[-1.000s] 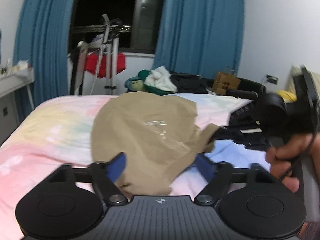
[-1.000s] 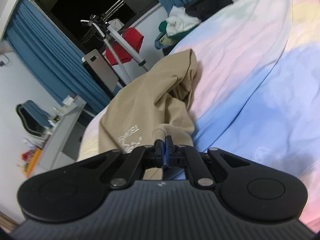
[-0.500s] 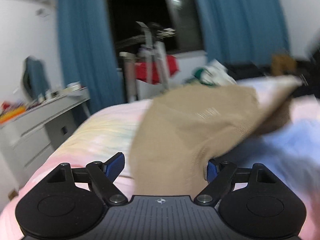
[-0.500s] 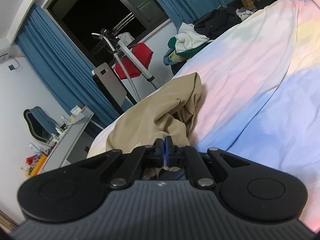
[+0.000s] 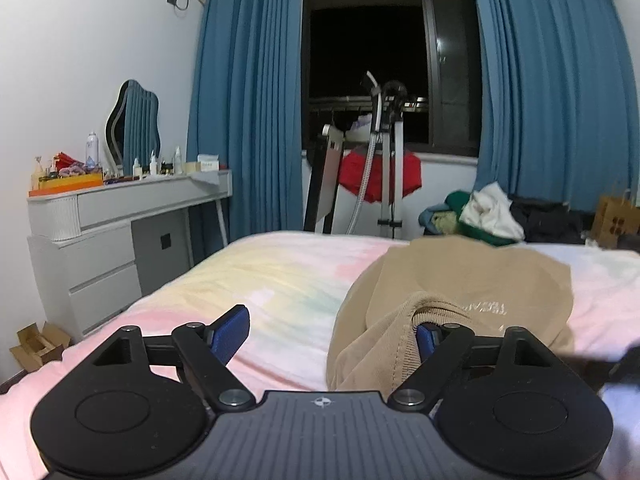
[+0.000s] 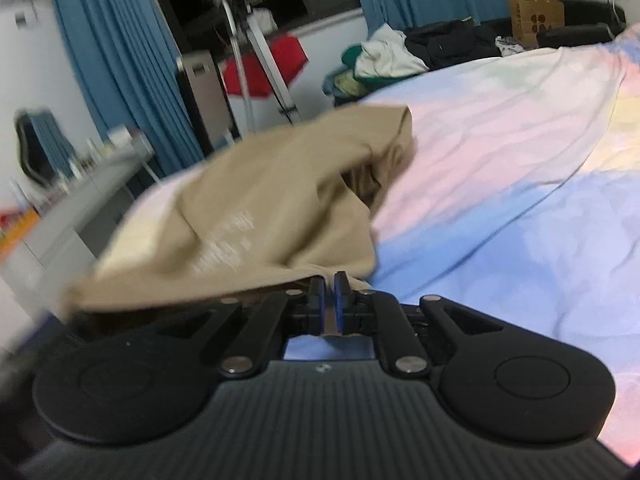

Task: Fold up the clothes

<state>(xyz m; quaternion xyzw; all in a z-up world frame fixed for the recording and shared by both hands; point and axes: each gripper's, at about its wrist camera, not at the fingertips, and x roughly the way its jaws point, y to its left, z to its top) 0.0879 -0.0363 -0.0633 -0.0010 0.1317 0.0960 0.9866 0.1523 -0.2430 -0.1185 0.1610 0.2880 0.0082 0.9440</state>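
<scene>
A tan garment [image 5: 460, 292] with pale lettering lies bunched on the pastel bedsheet [image 5: 280, 280]. My left gripper [image 5: 328, 332] is open; the garment's ribbed hem drapes over its right finger, and the left finger [image 5: 230, 330] is bare above the sheet. My right gripper [image 6: 329, 298] is shut on an edge of the tan garment [image 6: 248, 216] and lifts it off the bedsheet [image 6: 500, 184]; the cloth sags to the left.
A grey dressing table [image 5: 120, 216] with a mirror and bottles stands left of the bed. A garment steamer [image 5: 380, 152] and red cloth stand by the window. A pile of clothes [image 5: 488, 212] and a paper bag [image 6: 536, 12] lie beyond the bed.
My left gripper swung left and settled, with the garment's hem now over its right finger. My right gripper, still shut on the cloth, pulled it up and turned rightwards.
</scene>
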